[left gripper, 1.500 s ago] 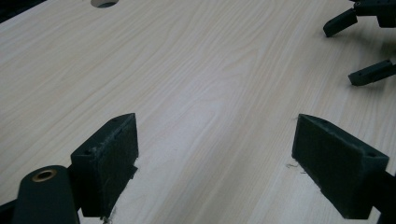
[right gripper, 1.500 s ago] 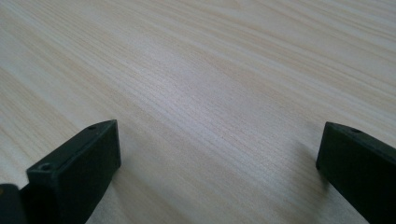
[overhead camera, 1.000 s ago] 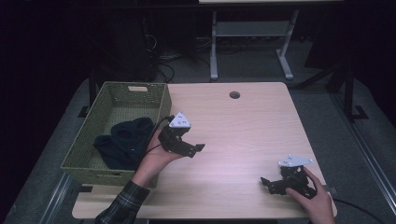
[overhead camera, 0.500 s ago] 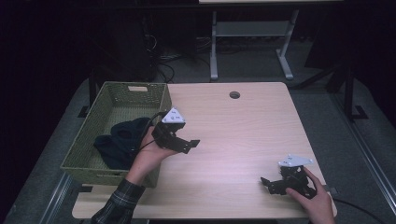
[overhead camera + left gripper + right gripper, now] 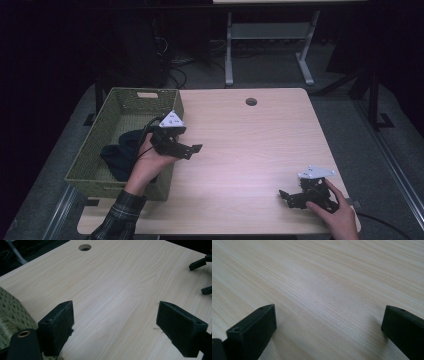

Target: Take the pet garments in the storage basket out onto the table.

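- Since a second ago, our left gripper point(image 5: 192, 149) has lifted away from the basket point(image 5: 120, 107); its jaws gape wide, empty.
- Our right gripper point(image 5: 287, 196) rests near the table's point(image 5: 260, 140) front edge, also wide open, empty.
- Dark cloth point(image 5: 120, 150) lies inside the basket: soft, light; we would pinch a raised fold.
- Bare tabletop between our grippers leaves open room.

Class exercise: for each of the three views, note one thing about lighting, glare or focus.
High view: the table is brightly lit, the room beyond nearly black. Left gripper view: a pale sheen runs across the wood, and the near jaws look soft. Right gripper view: glare whitens the wood grain mid-frame, and the jaws cast faint shadows.
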`<state>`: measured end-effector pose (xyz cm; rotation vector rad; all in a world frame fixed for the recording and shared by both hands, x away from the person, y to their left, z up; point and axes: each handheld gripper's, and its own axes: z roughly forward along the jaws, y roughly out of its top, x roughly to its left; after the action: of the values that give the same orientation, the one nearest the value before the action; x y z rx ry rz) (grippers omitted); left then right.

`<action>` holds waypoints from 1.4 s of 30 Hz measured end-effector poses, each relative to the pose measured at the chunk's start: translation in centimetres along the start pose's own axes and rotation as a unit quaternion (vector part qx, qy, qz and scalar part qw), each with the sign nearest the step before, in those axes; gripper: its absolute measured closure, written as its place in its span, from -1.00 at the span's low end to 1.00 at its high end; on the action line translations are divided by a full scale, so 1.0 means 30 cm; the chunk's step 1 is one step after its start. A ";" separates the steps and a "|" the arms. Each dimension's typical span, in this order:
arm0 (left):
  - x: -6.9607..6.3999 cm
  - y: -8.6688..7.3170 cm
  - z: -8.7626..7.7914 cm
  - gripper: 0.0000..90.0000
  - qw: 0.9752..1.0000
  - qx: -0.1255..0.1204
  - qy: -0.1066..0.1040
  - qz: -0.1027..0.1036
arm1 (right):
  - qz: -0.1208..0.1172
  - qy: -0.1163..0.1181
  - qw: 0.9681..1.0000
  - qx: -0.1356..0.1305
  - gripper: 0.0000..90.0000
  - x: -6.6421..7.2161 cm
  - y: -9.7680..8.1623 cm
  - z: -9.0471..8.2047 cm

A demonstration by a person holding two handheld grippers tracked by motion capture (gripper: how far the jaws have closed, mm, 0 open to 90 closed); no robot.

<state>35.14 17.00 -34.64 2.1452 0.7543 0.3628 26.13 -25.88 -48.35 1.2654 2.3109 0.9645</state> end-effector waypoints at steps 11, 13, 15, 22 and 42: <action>0.048 -0.020 -0.043 -0.68 1.000 -0.003 0.021 -0.013 | 0.001 0.000 1.000 0.000 -1.00 0.000 0.000 0.000; 0.057 -0.023 -0.051 -0.68 1.000 -0.003 0.025 -0.015 | 0.000 0.000 1.000 0.000 -1.00 0.000 0.000 0.000; 0.062 -0.025 -0.056 -0.68 1.000 -0.003 0.027 -0.016 | 0.000 0.000 1.000 0.000 -1.00 0.000 0.000 0.000; 0.096 -0.041 -0.087 -0.68 0.999 -0.004 0.043 -0.022 | 0.000 0.000 1.000 0.000 -1.00 0.000 0.000 0.000; 0.212 -0.113 -0.176 -0.69 0.994 -0.008 0.094 -0.059 | 0.000 0.000 1.000 0.000 -1.00 0.000 0.000 0.000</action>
<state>36.21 25.85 -33.96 2.0595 0.9768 0.5117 26.12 -25.88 -48.35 1.2654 2.3111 0.9643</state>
